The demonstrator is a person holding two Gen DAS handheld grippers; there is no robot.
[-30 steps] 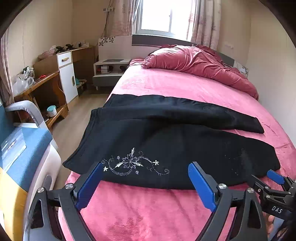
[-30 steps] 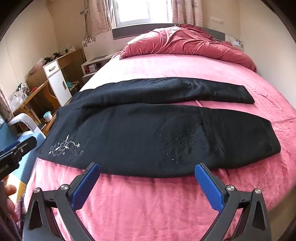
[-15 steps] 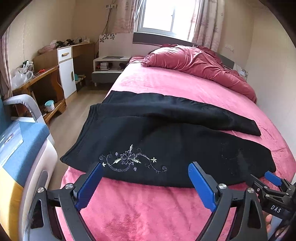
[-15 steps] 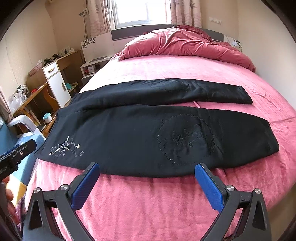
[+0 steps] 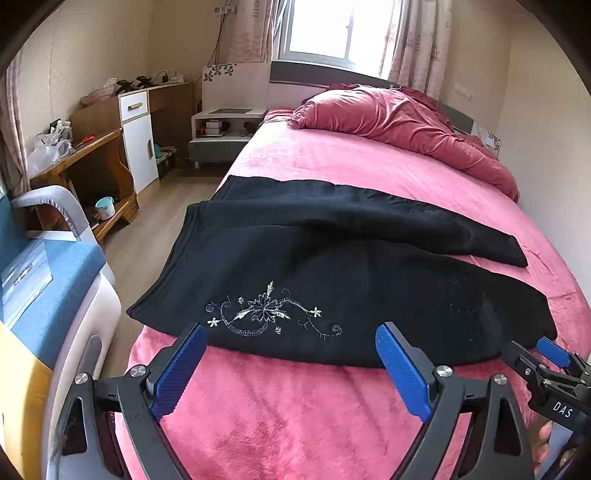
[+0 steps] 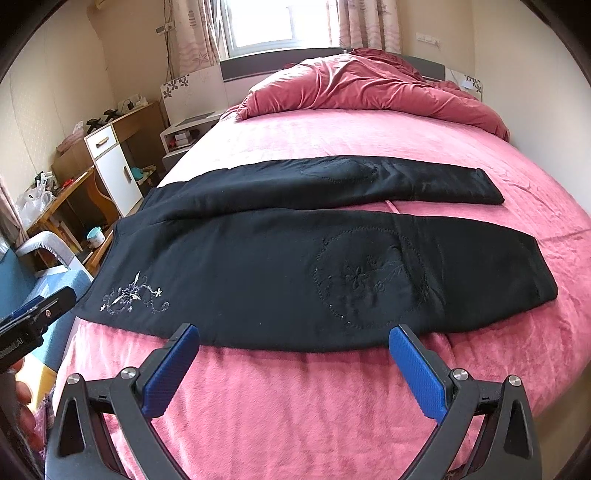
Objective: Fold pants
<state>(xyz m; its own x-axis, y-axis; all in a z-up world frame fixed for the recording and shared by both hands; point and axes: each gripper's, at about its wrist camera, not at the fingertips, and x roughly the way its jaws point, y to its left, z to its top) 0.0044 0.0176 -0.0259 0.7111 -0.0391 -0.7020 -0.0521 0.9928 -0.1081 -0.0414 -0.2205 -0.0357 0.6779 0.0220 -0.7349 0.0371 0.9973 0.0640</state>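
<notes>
Currently we hold the left hand-held gripper (image 5: 290, 363) and the right hand-held gripper (image 6: 293, 363) spread wide with nothing between the fingers, both just short of the black pants (image 6: 295, 266), which lie flat across the pink bed (image 6: 295, 406), legs apart.

Daylight enters through the window (image 5: 325, 33) at the head of the room; its pane is blown out to white in both views. The room is evenly bright, shadows soft. The black pants (image 6: 295, 266) lose fabric detail in their darker folds. Both views are sharp at centre, with strong fisheye bending and dark vignetting at the corners.
</notes>
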